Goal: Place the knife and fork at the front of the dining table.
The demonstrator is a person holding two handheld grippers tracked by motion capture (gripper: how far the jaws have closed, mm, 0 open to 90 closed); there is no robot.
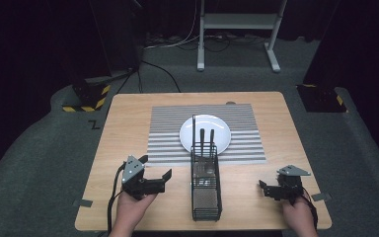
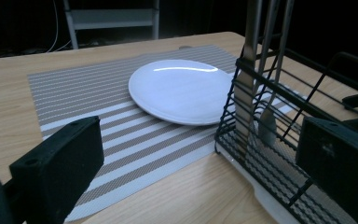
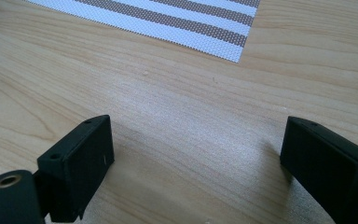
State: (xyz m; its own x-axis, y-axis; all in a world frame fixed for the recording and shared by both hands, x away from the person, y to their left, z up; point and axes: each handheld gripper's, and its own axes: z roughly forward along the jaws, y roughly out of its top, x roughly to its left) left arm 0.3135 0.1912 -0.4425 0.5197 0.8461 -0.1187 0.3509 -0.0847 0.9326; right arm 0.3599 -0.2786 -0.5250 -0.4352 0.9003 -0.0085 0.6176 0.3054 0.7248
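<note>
Cutlery rack (image 1: pixel 206 185) of black wire stands near the front middle of the wooden surface (image 1: pixel 128 118), its far end just overlapping the striped placemat (image 1: pixel 168 128). 2 dark handles (image 1: pixel 206 140) rise upright from that far end; the left gripper view shows them as metal cutlery (image 2: pixel 249 79) standing inside the wires. A white plate (image 1: pixel 205 129) lies on the placemat, just behind the rack.

The left claw (image 1: pixel 156 171) sits left of the rack, jaws spread wide and holding nothing. The right claw (image 1: pixel 265 189) sits well right of it, also wide open and empty, hanging over bare wood near a corner of the placemat (image 3: pixel 177 23).

Grey carpet (image 1: pixel 39 148) surrounds the surface, with a white metal stand (image 1: pixel 237 22) and cables behind, and yellow-black hazard-taped bases (image 1: pixel 86 98) at either side. A "Z" mark (image 1: pixel 94 125) shows on the carpet.
</note>
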